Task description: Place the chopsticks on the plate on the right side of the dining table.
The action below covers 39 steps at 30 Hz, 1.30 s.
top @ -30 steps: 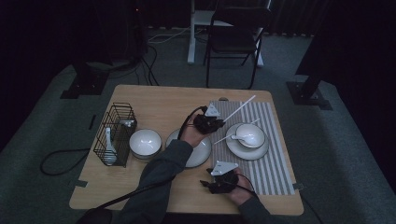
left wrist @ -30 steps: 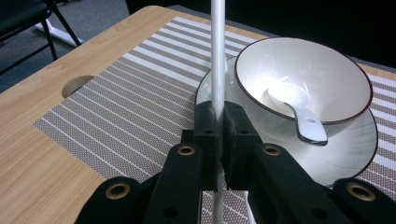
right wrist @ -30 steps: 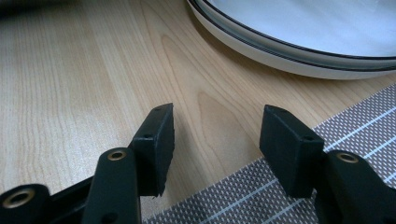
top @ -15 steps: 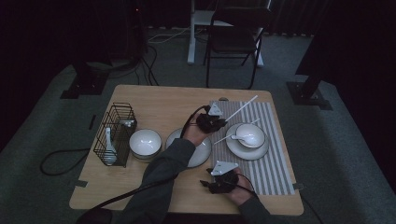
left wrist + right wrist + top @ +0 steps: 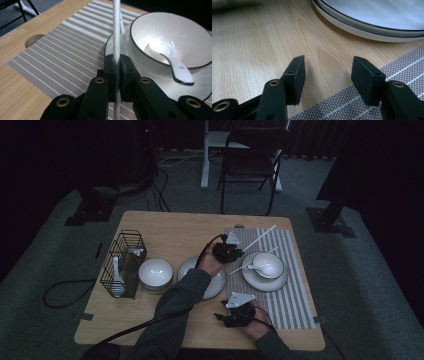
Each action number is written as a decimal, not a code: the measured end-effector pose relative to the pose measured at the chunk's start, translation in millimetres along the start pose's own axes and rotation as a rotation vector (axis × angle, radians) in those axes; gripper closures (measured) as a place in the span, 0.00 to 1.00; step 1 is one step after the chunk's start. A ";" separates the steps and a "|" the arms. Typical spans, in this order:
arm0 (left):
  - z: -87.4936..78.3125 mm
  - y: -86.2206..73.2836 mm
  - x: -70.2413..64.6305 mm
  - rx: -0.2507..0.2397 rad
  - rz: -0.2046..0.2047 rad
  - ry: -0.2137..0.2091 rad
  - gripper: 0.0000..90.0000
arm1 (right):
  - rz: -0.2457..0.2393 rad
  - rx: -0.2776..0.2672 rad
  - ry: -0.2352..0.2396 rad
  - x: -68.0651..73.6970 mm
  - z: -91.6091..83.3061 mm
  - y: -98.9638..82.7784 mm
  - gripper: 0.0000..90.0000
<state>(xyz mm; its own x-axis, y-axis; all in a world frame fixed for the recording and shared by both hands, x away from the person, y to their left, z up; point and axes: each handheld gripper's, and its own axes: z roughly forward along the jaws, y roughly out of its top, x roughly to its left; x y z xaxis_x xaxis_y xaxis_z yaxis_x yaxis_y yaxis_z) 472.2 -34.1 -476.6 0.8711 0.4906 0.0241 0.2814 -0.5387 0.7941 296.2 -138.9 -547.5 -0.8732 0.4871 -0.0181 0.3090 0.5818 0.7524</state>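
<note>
On the striped placemat [image 5: 62, 45], left gripper [image 5: 116, 65] pinches a chopstick [image 5: 116, 30].

A thin white chopstick [image 5: 116, 37] — long, straight, smooth — is clamped between the pads of the left hand-held gripper [image 5: 117, 72]. It slants out over the striped placemat [image 5: 62, 57], just beside the white bowl [image 5: 172, 40] — its far tip pointing toward the mat's far edge.
</note>
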 end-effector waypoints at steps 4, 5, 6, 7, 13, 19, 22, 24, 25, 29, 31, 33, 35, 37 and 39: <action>4.6 0.7 -2.1 0.010 0.006 -0.005 0.96 | -0.001 -0.001 0.001 0.0 0.1 0.0 0.50; 5.7 0.8 -2.3 0.015 0.007 -0.005 0.96 | -0.001 0.000 0.001 0.0 0.0 0.0 0.50; 5.7 0.8 -2.3 0.015 0.007 -0.005 0.96 | -0.001 0.000 0.001 0.0 0.0 0.0 0.50; 7.7 1.0 -2.4 0.018 0.006 -0.006 0.96 | -0.001 0.000 0.001 0.1 0.0 0.0 0.50; 13.3 0.8 -2.9 0.033 0.010 -0.012 0.96 | -0.001 0.000 0.001 0.1 0.0 0.0 0.49; 18.1 -1.4 -2.0 0.041 -0.002 -0.014 0.96 | -0.002 0.000 0.001 0.0 0.0 0.0 0.50; 20.1 -2.4 -2.2 0.048 0.000 -0.016 0.96 | -0.002 -0.001 0.001 0.0 0.1 0.0 0.49; 22.0 -2.8 -2.4 0.054 0.000 -0.016 0.96 | -0.002 -0.001 0.001 0.0 0.1 0.0 0.49; 23.3 -2.8 -2.6 0.056 -0.002 -0.015 0.96 | -0.002 -0.001 0.001 0.0 0.1 0.0 0.49; 28.0 -1.8 -3.8 0.068 0.001 -0.014 0.96 | -0.002 0.000 0.001 0.0 0.0 0.0 0.49; 30.2 -1.6 -4.7 0.078 0.005 -0.015 0.96 | -0.002 0.000 0.001 0.1 0.0 0.0 0.49; 30.2 -1.6 -4.7 0.078 0.005 -0.015 0.96 | -0.002 0.000 0.001 0.1 0.0 0.0 0.49; 34.6 -2.3 -5.7 0.099 0.009 -0.012 0.96 | -0.004 0.000 0.001 0.1 0.0 0.0 0.49; 36.5 -2.8 -5.8 0.104 0.007 -0.014 0.96 | -0.004 0.000 0.000 0.2 0.0 0.0 0.49; 38.6 -3.4 -6.3 0.113 0.009 -0.010 0.96 | -0.004 0.000 0.001 0.2 0.0 0.0 0.49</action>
<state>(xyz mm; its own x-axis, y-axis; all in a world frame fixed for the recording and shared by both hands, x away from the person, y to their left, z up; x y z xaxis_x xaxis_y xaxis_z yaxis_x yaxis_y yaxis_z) 481.3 -61.8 -502.9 0.8777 0.4786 0.0241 0.3167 -0.6171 0.7203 296.0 -138.8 -547.4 -0.8747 0.4843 -0.0209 0.3053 0.5838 0.7524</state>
